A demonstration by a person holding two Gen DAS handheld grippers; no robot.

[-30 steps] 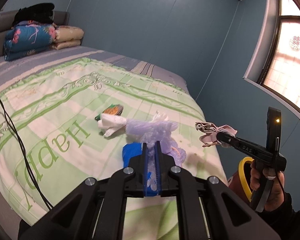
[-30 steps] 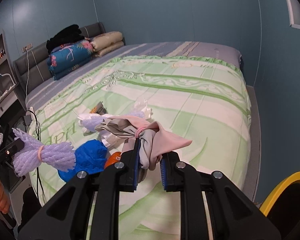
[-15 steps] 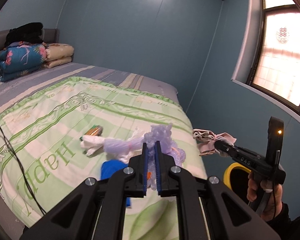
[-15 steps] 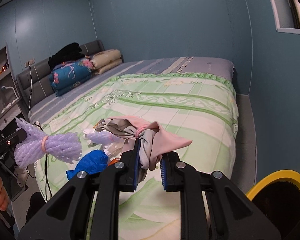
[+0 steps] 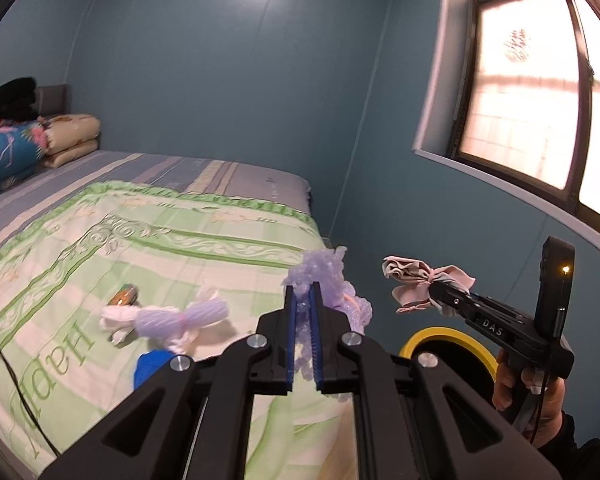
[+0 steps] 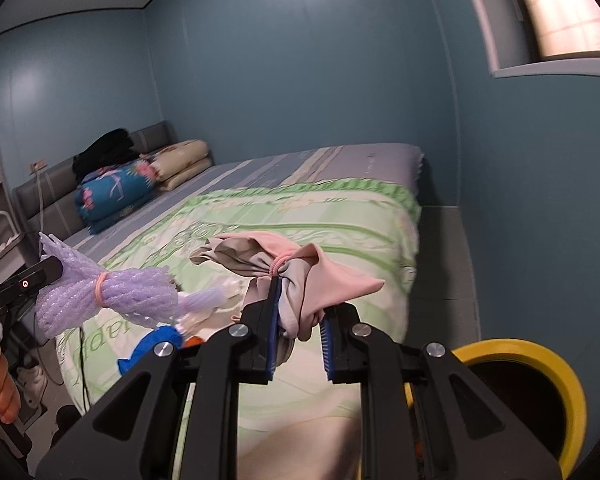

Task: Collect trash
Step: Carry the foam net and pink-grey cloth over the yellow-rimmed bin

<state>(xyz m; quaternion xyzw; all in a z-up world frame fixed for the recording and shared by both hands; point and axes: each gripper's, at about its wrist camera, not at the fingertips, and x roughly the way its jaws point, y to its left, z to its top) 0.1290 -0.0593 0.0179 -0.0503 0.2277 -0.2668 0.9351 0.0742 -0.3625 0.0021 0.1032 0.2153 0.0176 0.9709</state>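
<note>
A blue-walled bedroom holds one bed under a green and cream quilt, with one bright window at the upper right of the left wrist view.

Two bundles of trash are held in the air. The left gripper pinches a purple foam-net bundle, tied with an orange band, its two blue-padded fingers pressed close on the net at centre frame. The right gripper holds a pink and grey cloth bundle, tied with a pink band; its jaws stand noticeably apart, the cloth lying against the left pad and draping down between them, so how firm the grip is cannot be told. Seen from the left wrist, that bundle hangs at the right of the frame, above and to the left of one yellow-rimmed bin, which stands beside the foot of the bed.

On the quilt at lower left lie three more pieces close together: one pale lilac and white foam-net bundle, one blue crumpled piece just below it, and one small green and orange wrapper above it. A dab of orange shows beside the blue piece in the right wrist view; what it is cannot be told.

At the far left, one stack of folded quilts rests by the headboard, with a black cable trailing over the quilt's edge.
</note>
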